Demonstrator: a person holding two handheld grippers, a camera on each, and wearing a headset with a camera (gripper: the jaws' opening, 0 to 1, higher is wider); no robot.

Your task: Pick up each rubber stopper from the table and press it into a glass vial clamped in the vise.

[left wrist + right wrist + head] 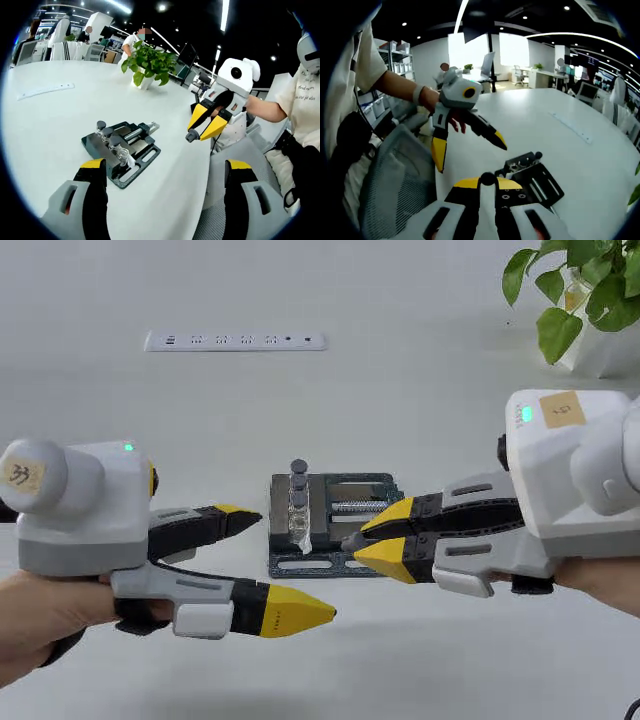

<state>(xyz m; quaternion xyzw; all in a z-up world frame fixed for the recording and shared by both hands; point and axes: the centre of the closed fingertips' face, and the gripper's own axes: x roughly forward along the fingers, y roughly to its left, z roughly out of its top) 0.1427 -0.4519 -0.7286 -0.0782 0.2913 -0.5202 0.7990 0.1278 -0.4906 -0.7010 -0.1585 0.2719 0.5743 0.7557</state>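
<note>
Vise on counter, power strip and potted plant behind.
Right gripper grasps a rubber stopper (near the vials); left gripper holds its jaws apart.

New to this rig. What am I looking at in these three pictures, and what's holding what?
There is no robot arm here: a person holds a two-jaw gripper in each hand. The wide picture comes from a headset camera looking down at the white table. The two round pictures come from a camera riding on each gripper, looking out along its jaws. On the table are a small vise clamping a row of glass vials, a power strip and a potted plant. The left gripper is open and empty. The right gripper is shut on a small dark rubber stopper, close to the vise.
</note>
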